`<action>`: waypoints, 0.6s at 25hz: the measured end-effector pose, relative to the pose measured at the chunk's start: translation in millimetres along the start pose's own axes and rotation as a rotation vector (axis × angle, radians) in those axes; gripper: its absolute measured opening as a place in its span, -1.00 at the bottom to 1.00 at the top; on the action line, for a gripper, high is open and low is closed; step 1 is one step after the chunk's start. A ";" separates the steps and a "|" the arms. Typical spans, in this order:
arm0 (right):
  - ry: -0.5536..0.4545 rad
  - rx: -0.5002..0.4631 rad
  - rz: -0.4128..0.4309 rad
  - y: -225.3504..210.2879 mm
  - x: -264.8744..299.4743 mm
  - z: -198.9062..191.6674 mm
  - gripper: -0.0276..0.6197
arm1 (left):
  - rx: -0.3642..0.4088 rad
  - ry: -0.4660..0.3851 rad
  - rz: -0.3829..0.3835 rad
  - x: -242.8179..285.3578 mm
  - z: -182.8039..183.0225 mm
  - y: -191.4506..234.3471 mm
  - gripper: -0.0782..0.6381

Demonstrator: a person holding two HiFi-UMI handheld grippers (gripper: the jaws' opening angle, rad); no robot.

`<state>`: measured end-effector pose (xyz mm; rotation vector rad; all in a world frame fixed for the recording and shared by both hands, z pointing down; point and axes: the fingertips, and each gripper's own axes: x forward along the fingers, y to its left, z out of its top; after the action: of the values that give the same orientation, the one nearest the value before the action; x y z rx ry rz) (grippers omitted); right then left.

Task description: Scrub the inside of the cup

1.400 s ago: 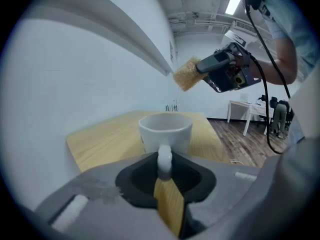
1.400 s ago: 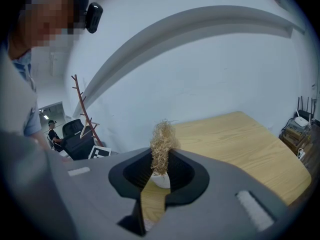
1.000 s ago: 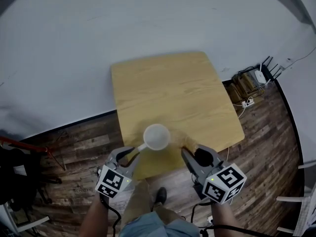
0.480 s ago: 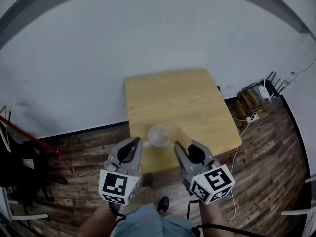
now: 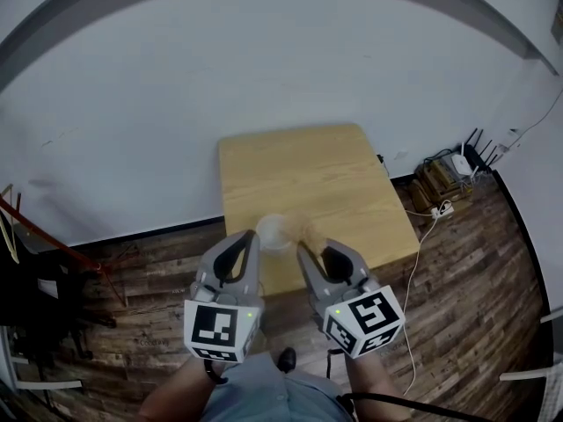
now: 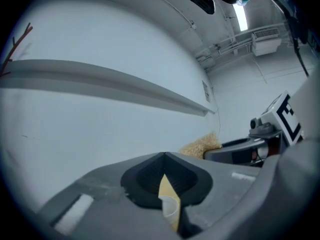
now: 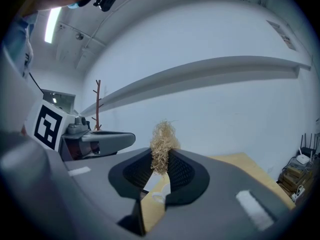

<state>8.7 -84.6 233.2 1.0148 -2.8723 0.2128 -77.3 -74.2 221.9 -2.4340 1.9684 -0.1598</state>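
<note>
Left gripper (image 5: 250, 236) closed, seemingly empty; it and right gripper (image 5: 308, 244) rose.

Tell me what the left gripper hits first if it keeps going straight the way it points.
Most likely the white wall: the left gripper, jaws shut, points level at it with nothing in between. How far off, the pictures do not show.

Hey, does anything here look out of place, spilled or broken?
Nothing stands out. The left claw holds the white cup over the near edge of the table, the right claw pinches the straw-coloured scrubber beside it, and no spill shows.
</note>
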 end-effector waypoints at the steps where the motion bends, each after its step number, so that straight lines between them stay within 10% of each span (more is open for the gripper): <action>1: -0.002 -0.003 -0.001 0.6 -0.6 1.0 -0.69 | -0.002 -0.002 0.000 -0.5 0.6 -0.5 -0.72; 15: 0.000 -0.016 0.007 -3.7 -0.7 1.9 -0.69 | 0.022 -0.003 -0.007 0.3 0.5 -10.4 -0.73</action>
<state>11.5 -87.3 231.6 1.0029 -2.8734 0.1903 -67.1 -72.3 222.1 -2.4267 1.9464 -0.1776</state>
